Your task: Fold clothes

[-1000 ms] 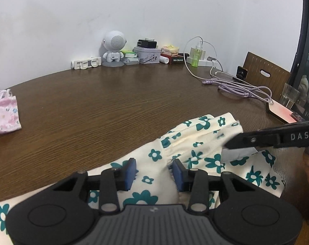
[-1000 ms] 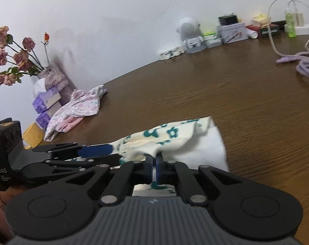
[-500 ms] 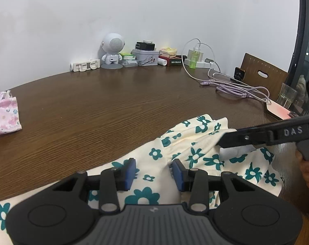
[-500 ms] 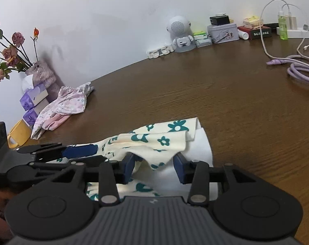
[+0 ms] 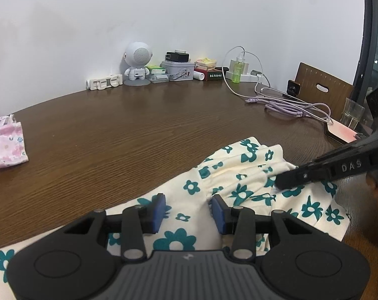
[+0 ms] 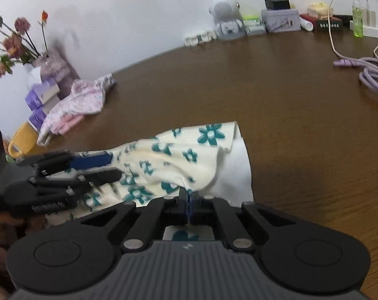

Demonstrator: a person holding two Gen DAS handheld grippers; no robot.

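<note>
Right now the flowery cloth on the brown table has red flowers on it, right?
Not quite. The flowery cloth on the brown table has teal flowers, not red. The left wrist view shows them clearly.

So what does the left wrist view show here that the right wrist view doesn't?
Only the left wrist view shows the wooden chair back, the drinking glass and the pink item at the table's right edge.

Only the right wrist view shows the dried flowers, the purple tissue boxes and the yellow cup.

Both show the floral garment, the pink garment, the white robot figure, the purple cable, the left tool with fabric between its fingers, and the right tool shut on the floral garment.
</note>
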